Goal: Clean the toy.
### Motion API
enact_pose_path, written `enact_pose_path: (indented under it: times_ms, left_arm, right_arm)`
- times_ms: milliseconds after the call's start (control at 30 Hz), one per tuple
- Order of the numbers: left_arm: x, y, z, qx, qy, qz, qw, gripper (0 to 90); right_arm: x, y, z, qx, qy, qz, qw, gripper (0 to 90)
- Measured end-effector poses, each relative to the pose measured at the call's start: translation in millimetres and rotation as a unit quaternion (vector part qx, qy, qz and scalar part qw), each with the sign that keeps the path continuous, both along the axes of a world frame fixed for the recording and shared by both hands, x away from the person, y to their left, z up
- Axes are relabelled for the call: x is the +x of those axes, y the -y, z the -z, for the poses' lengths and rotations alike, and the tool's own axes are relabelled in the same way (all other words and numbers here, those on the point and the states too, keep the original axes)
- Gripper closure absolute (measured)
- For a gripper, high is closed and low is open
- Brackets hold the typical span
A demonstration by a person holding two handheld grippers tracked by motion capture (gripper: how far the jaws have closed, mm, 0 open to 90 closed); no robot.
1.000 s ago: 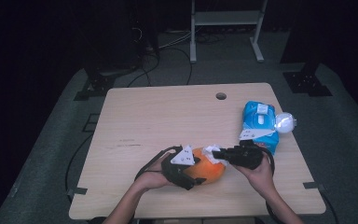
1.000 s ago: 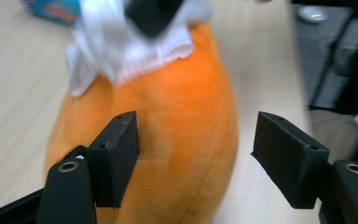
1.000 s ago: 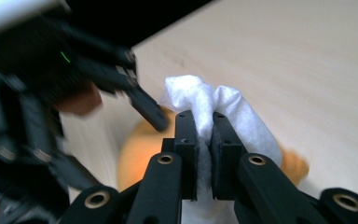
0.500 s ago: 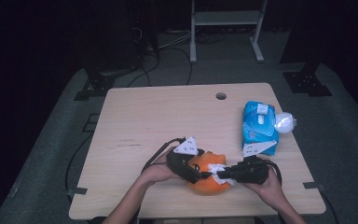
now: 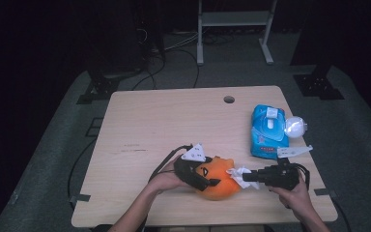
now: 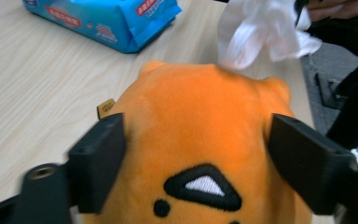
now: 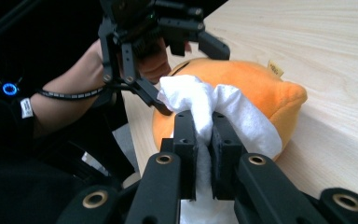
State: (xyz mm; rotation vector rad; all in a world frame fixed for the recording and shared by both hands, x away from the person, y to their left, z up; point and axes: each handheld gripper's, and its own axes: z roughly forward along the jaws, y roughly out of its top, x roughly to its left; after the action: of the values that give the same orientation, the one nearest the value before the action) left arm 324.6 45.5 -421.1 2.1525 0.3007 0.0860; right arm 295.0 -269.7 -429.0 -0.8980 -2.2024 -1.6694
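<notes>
Your orange plush toy (image 5: 218,181) lies on the wooden table (image 5: 164,121) near its front edge. Your left gripper (image 6: 196,154) straddles it, jaws just closing in on its sides. Your right gripper (image 7: 204,140) is clamped on a white wipe (image 7: 214,109) touching the toy.

On the table (image 5: 149,121), the plush toy (image 5: 218,181) lies near the front edge, between the left claw (image 5: 204,180) at its left, whose jaws flank its sides, and the right claw (image 5: 249,177) at its right. The wipe (image 5: 240,175) sits pinched in the right claw, touching the toy's right side. The wipes pack (image 5: 268,131) lies behind and to the right, with a small round thing (image 5: 294,127) just beside its right edge, and a hole (image 5: 229,99) farther back.
</notes>
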Motion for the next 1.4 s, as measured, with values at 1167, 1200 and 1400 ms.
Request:
enact_pose_path:
  times_ms: [1167,1200,1400]
  left_arm:
    - [27.8,-28.5,-10.5,-0.003,0.076,-0.128,0.9889,54.1]
    - [28.7,-28.1,-8.6,-0.004,0.074,-0.129,0.9889,53.8]
    - [29.1,-28.1,-9.7,0.001,0.073,-0.126,0.9894,51.0]
  right_arm:
    - [6.5,49.0,20.6,-0.184,0.022,0.142,0.9724,68.4]
    - [7.6,49.4,22.9,-0.190,0.024,0.145,0.9708,64.0]
    - [7.2,47.8,23.3,-0.193,0.035,0.146,0.9696,58.6]
